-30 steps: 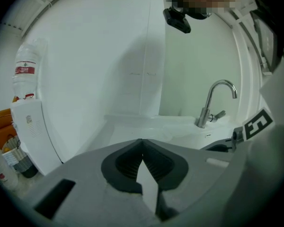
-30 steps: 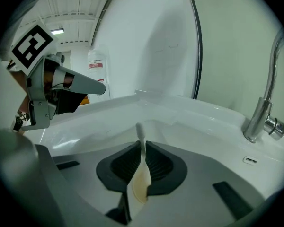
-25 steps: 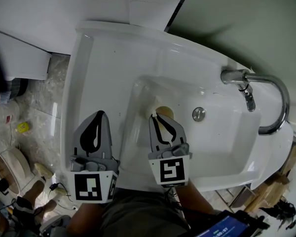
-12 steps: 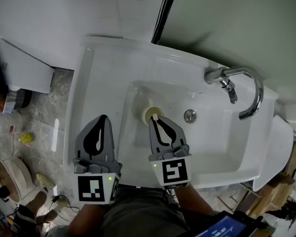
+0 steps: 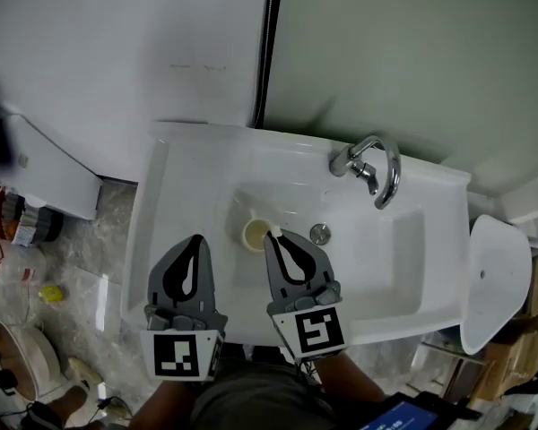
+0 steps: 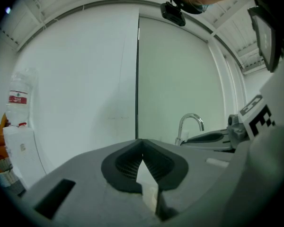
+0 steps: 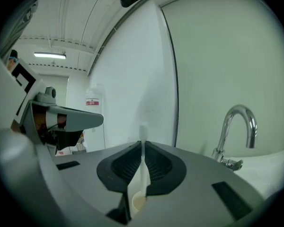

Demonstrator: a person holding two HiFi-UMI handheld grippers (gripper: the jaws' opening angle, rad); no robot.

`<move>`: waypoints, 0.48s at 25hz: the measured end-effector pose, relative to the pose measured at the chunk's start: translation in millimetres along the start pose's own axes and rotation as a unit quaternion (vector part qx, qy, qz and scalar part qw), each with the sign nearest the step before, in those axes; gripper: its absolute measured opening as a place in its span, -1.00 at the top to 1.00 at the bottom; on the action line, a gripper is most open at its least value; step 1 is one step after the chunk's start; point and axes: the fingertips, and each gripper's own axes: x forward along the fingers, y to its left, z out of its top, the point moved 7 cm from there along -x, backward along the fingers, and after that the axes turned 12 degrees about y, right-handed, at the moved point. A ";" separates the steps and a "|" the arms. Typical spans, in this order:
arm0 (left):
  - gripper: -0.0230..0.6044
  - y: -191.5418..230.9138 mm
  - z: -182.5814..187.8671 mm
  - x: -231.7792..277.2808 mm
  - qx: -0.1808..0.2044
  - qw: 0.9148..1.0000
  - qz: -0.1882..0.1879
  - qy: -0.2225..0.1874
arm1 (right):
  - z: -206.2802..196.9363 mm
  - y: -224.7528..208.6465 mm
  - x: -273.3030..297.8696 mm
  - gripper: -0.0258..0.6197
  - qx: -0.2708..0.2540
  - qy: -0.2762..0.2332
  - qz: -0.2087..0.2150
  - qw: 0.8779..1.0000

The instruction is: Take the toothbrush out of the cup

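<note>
A cream cup (image 5: 254,236) stands in the white sink's basin (image 5: 377,267), left of the drain. My right gripper (image 5: 273,236) hangs above the cup's right rim, shut on a thin white toothbrush (image 7: 143,132). The brush pokes up past the jaw tips in the right gripper view, and the cup (image 7: 138,203) shows far below through the gap. The brush's lower end is hidden by the jaws. My left gripper (image 5: 195,240) hovers over the sink's left ledge, beside the right one. Its jaws (image 6: 142,142) meet at the tips with nothing between them.
A chrome faucet (image 5: 372,164) arches over the back of the basin. A white oval lid (image 5: 489,280) stands right of the sink. A white unit (image 5: 45,173) and floor clutter lie to the left. A wall with a dark vertical strip (image 5: 266,52) rises behind.
Both grippers have risen away from the sink. The right one has drawn the toothbrush up from the cup, which now looks smaller and farther below.
</note>
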 end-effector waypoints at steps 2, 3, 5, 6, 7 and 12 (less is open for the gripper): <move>0.89 -8.6 9.4 -6.8 0.006 1.000 -0.004 -0.007 | 12.7 -3.8 -15.3 0.83 0.001 -0.019 -0.006 1.000; 0.89 -12.2 14.0 -10.9 0.009 1.000 -0.004 -0.012 | 19.0 -5.6 -23.2 0.83 0.002 -0.030 -0.008 1.000; 0.89 -18.3 22.7 -19.8 0.017 0.999 0.001 -0.029 | 31.1 -9.2 -39.7 0.83 0.006 -0.053 -0.011 0.999; 0.89 -21.9 27.6 -24.0 0.020 0.999 0.002 -0.038 | 37.2 -10.9 -48.3 0.83 0.007 -0.064 -0.012 0.998; 0.89 -26.2 33.0 -27.6 0.024 0.999 0.001 -0.043 | 43.4 -12.2 -56.9 0.83 0.006 -0.075 -0.014 0.997; 0.89 -44.2 56.2 -43.2 0.038 0.997 -0.007 -0.068 | 65.2 -14.5 -89.6 0.83 -0.013 -0.111 -0.030 0.993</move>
